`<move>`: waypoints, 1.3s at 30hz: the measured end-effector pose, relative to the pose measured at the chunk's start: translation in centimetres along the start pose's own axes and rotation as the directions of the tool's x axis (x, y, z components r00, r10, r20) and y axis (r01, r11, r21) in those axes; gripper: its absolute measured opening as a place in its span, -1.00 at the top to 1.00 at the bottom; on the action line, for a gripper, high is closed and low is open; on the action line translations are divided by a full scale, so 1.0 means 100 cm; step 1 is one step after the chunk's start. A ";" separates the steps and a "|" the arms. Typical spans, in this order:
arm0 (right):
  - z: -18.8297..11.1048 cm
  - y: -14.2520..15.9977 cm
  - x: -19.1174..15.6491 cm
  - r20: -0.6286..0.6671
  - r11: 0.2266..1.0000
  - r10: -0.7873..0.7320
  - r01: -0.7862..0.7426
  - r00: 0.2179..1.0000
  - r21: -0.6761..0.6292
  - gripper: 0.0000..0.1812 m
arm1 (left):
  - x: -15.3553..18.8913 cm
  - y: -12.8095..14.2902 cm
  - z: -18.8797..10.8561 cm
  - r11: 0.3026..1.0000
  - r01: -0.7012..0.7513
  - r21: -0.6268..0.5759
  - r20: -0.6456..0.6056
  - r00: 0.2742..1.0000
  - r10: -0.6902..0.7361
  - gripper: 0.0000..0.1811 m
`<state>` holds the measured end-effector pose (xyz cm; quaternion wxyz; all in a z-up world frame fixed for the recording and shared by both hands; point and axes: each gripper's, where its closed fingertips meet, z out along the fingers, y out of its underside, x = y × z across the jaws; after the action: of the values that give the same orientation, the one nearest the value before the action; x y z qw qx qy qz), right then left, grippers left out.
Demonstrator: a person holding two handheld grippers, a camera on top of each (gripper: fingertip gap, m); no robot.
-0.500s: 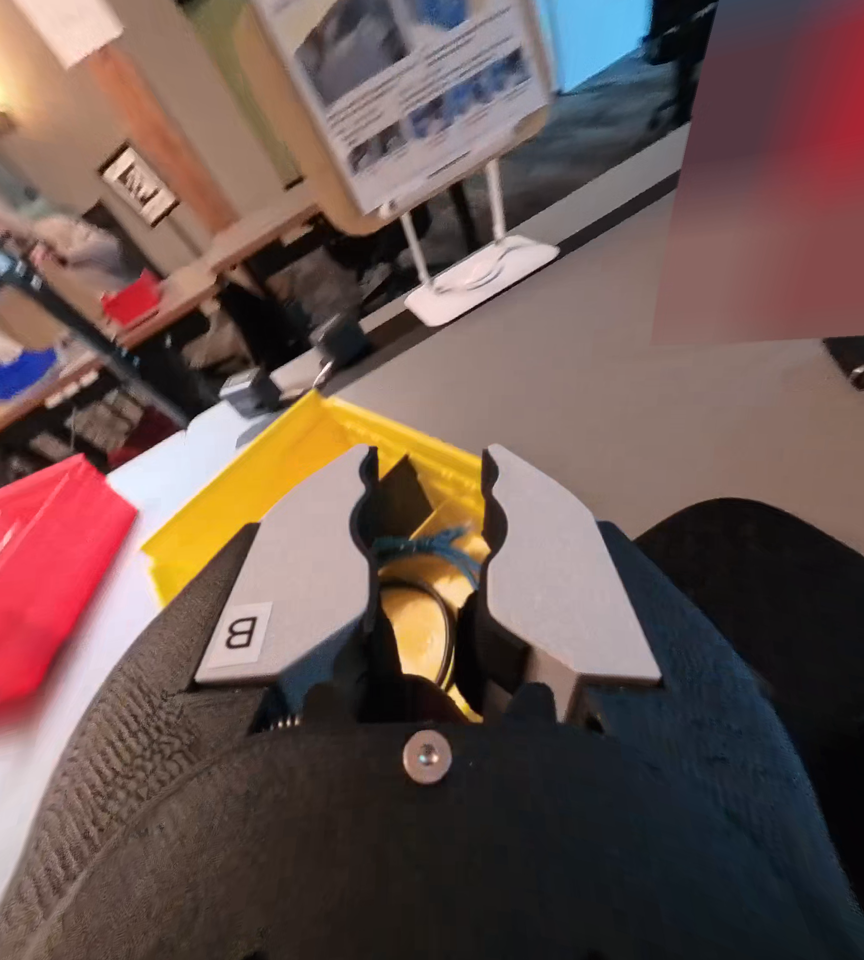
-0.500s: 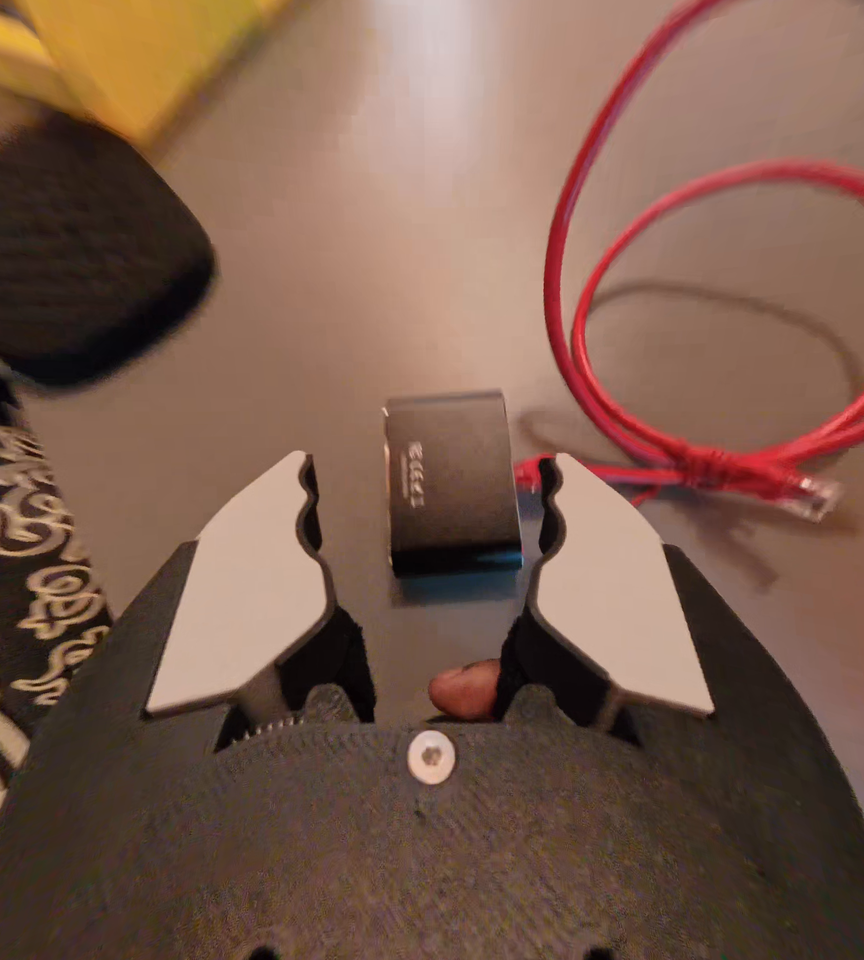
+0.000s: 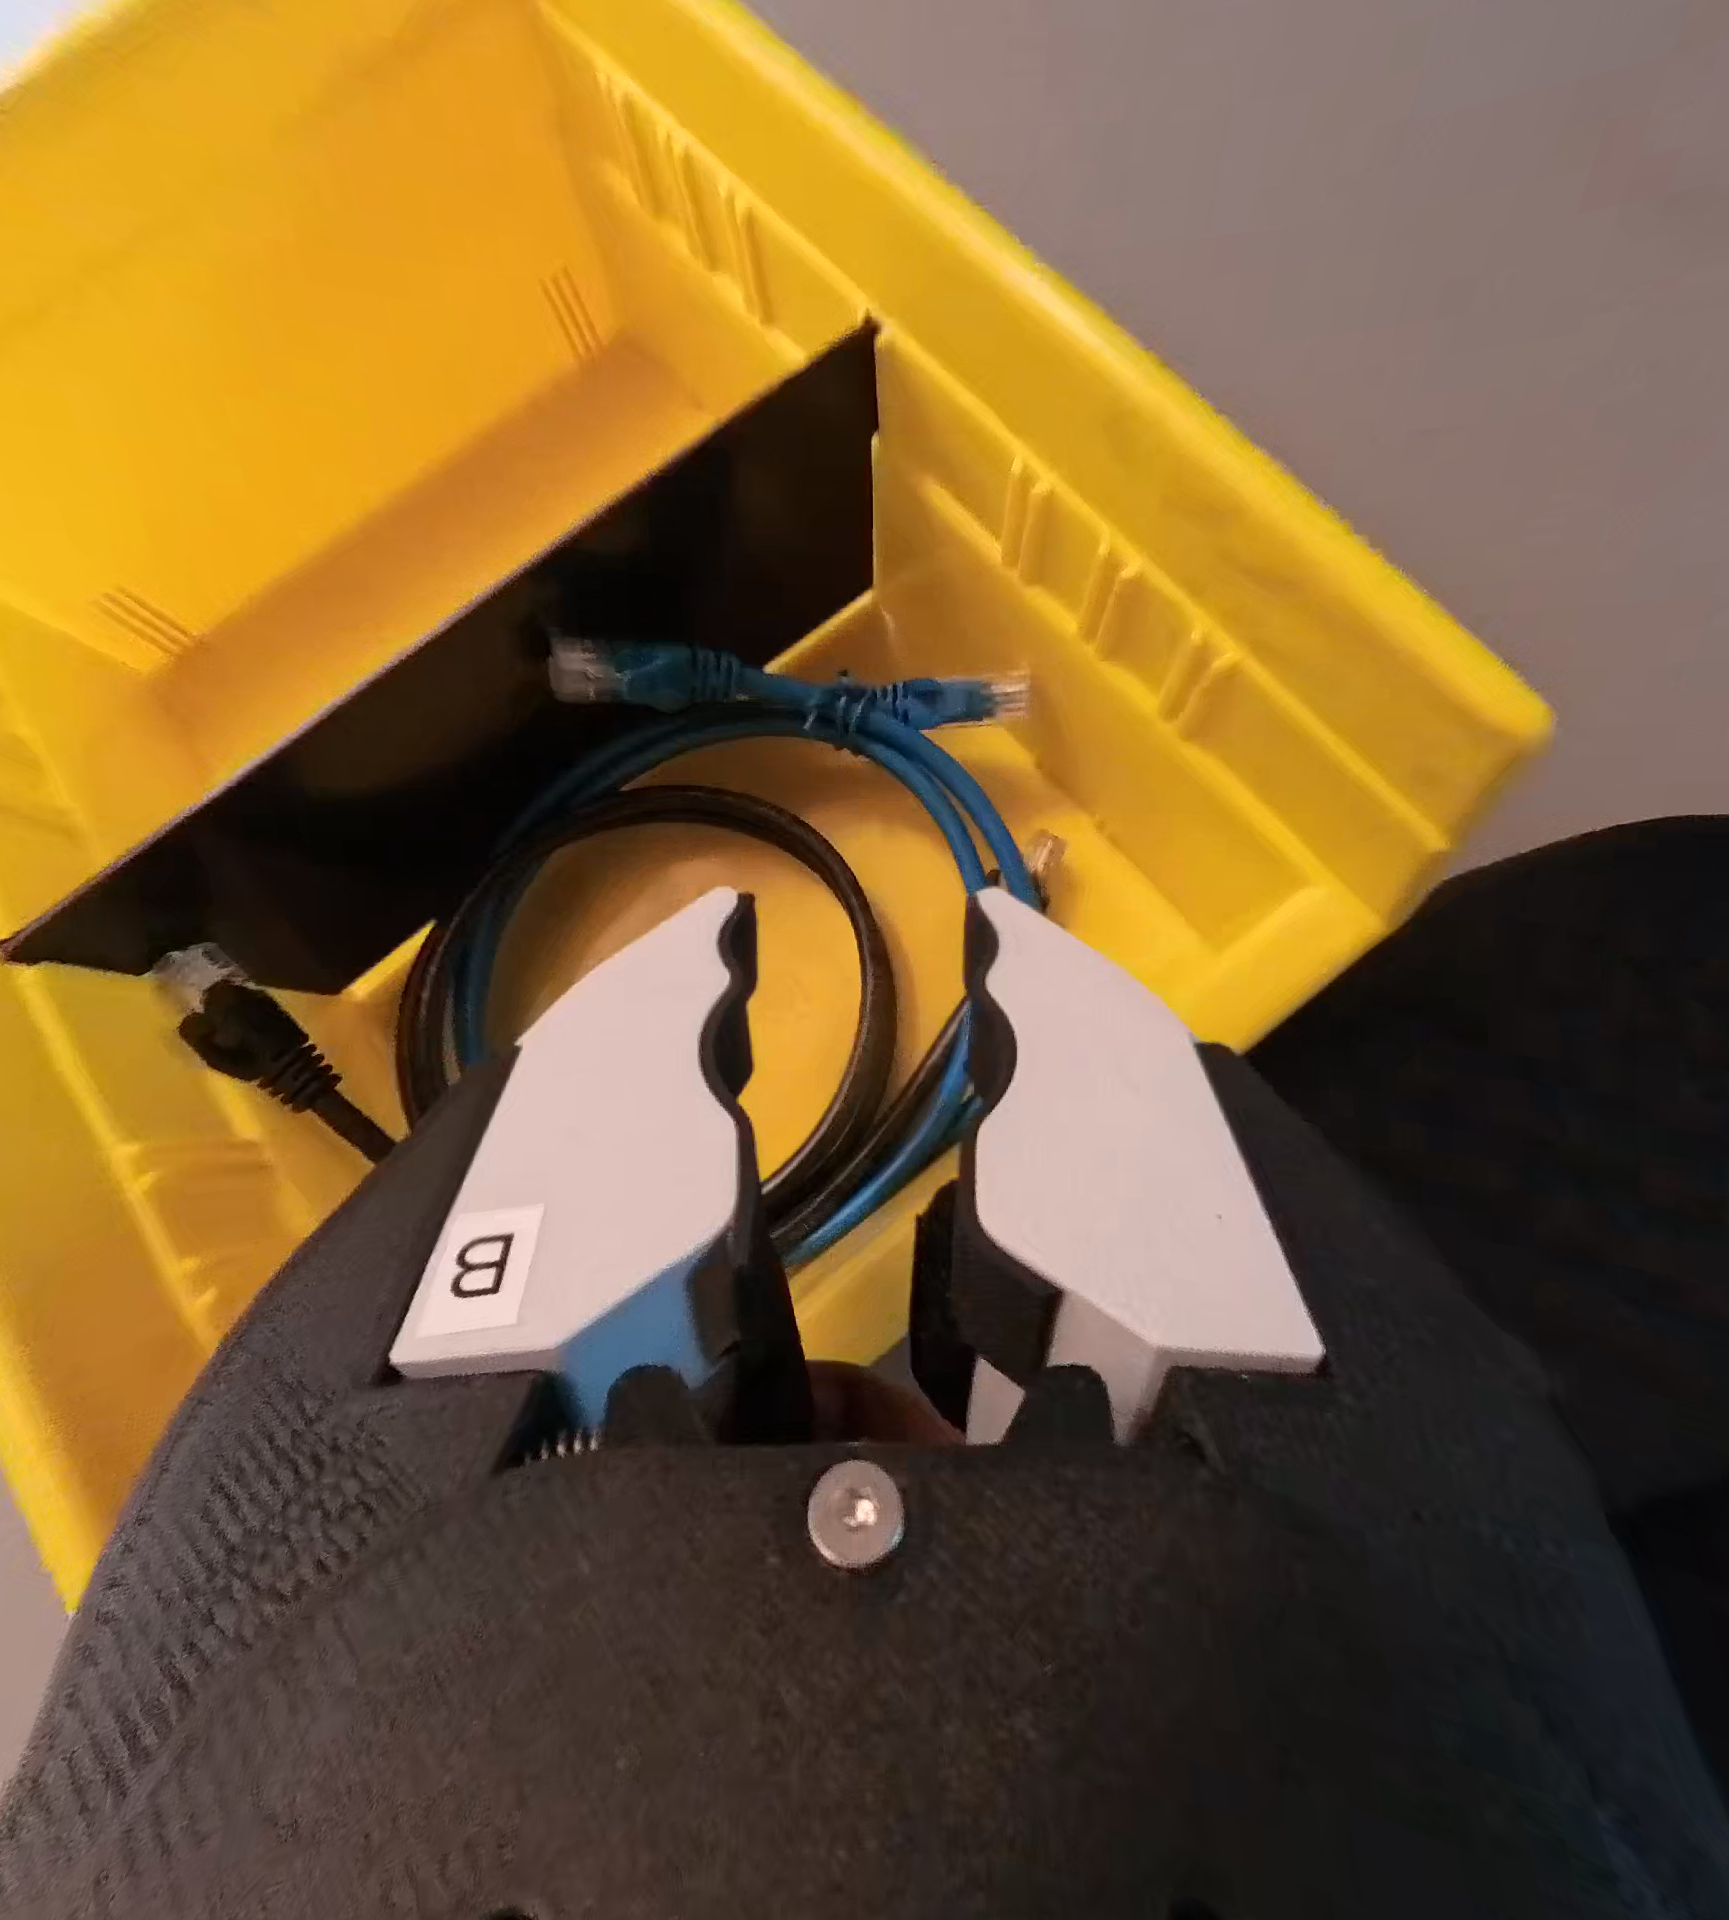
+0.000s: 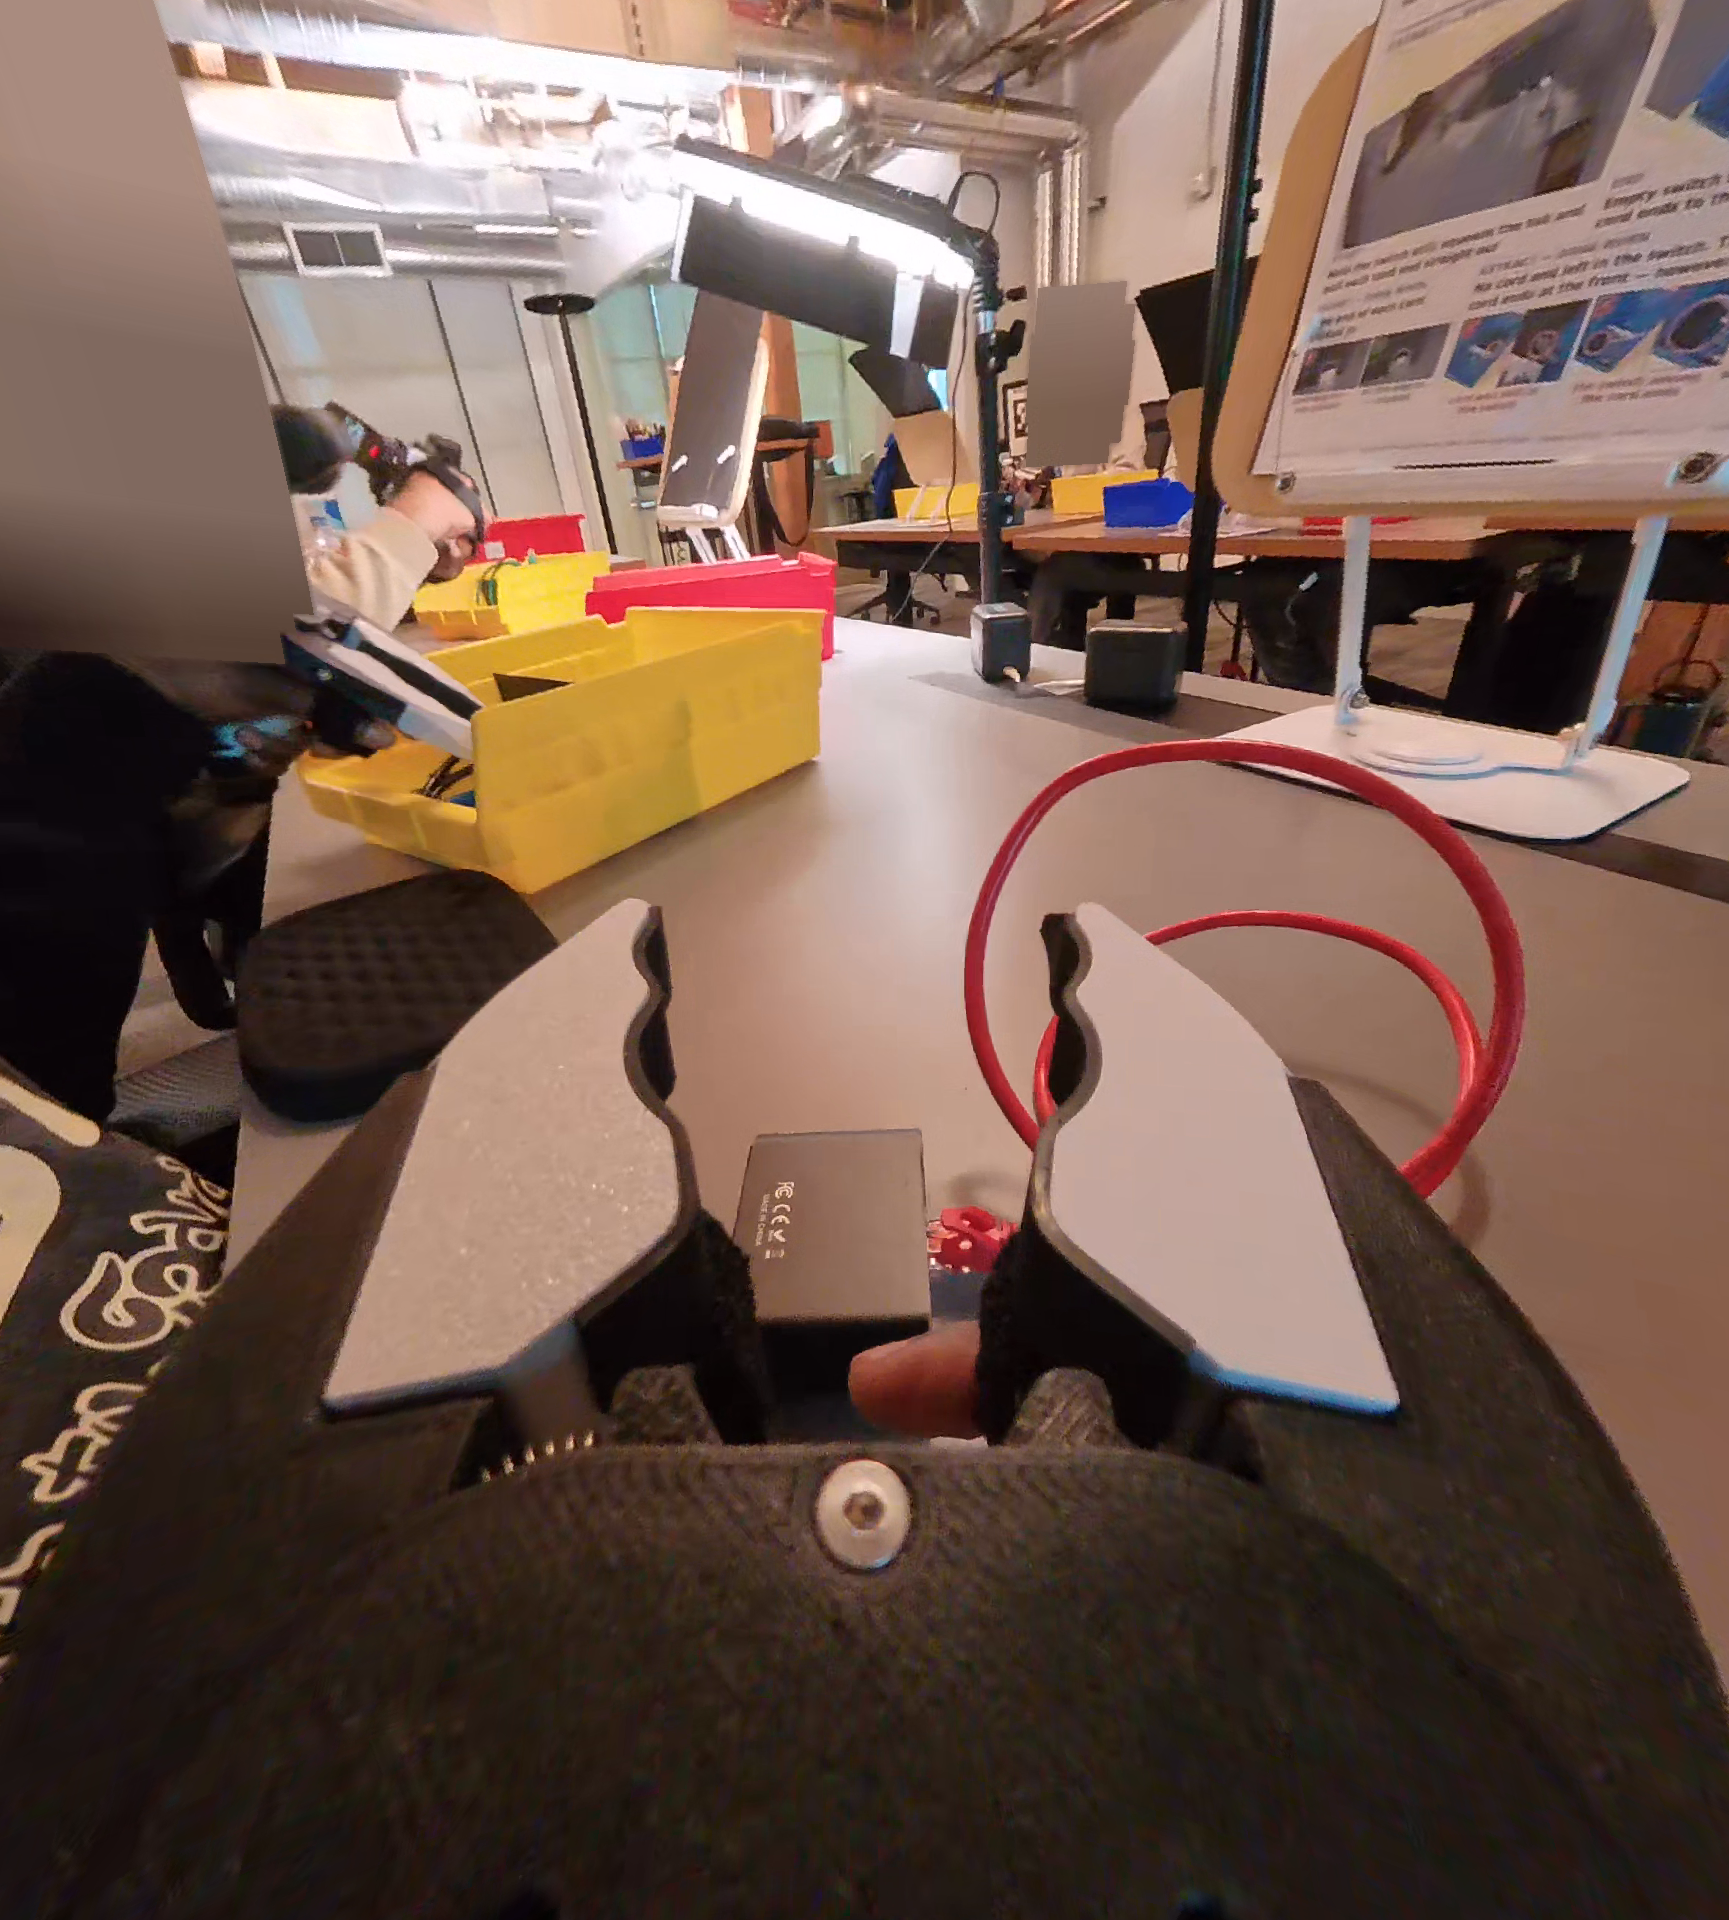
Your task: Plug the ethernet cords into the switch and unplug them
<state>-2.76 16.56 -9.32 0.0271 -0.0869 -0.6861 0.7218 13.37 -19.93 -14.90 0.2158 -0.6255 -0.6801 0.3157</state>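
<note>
grey tabletop (image 4: pixel 1618 1039), wooden desks (image 4: pixel 1099 532) behind, bright panel light (image 4: pixel 839 223), exposed ceiling ducts (image 4: pixel 943 104)

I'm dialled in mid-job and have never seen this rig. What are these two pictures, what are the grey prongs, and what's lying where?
There is no robot arm. A person holds a two-finger gripper in each hand, with a camera on each looking along its grey fingers.

In the left wrist view, the left gripper is open over a yellow bin. A coiled blue cord and a black cord lie in the compartment on the near side of the bin's black divider.

In the right wrist view, the right gripper is open and holds nothing. The small black switch lies on the grey table between its fingers, with a looped red cord beside it.
</note>
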 end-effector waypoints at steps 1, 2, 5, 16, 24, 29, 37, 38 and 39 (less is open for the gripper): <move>0.001 0.001 -0.001 0.004 1.000 -0.010 0.010 1.000 -0.007 0.22 | 0.000 0.005 0.007 0.999 -0.008 -0.052 -0.010 1.000 0.007 0.59; 0.001 0.001 -0.002 0.002 1.000 -0.016 0.016 1.000 -0.009 0.23 | -0.001 0.010 0.013 0.994 -0.018 -0.106 -0.020 1.000 0.016 0.59; 0.000 0.000 -0.001 -0.002 1.000 -0.013 0.013 1.000 -0.002 0.24 | -0.009 0.021 0.027 0.974 -0.040 -0.224 0.004 0.999 0.042 0.66; -0.001 0.002 0.004 -0.021 1.000 0.014 -0.015 1.000 -0.003 0.29 | 0.002 0.035 0.042 0.942 -0.071 -0.329 -0.108 0.993 0.037 0.91; -0.001 0.002 0.004 -0.022 1.000 0.008 -0.008 1.000 -0.002 0.31 | -0.014 -0.024 -0.034 0.994 -0.090 0.058 0.241 0.968 0.074 0.92; -0.001 0.002 0.002 -0.021 1.000 -0.015 0.015 1.000 -0.004 0.32 | -0.009 -0.064 -0.094 0.900 -0.266 0.347 0.476 0.876 0.075 0.94; -0.001 0.002 0.001 -0.024 1.000 -0.025 0.025 0.999 -0.005 0.33 | 0.004 -0.102 -0.173 0.599 -0.462 0.654 0.647 0.752 -0.127 0.94; -0.001 0.002 0.001 -0.023 1.000 -0.026 0.025 0.999 -0.006 0.33 | 0.011 -0.106 -0.182 0.532 -0.465 0.707 0.620 0.769 -0.152 0.94; -0.001 0.002 0.001 -0.022 1.000 -0.027 0.027 0.999 -0.005 0.33 | 0.018 -0.109 -0.188 0.465 -0.447 0.764 0.572 0.803 -0.170 0.94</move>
<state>-2.83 16.63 -9.58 0.0442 -0.0858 -0.6887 0.7186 18.32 -15.32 5.86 0.2591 -0.3543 -0.3947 0.8072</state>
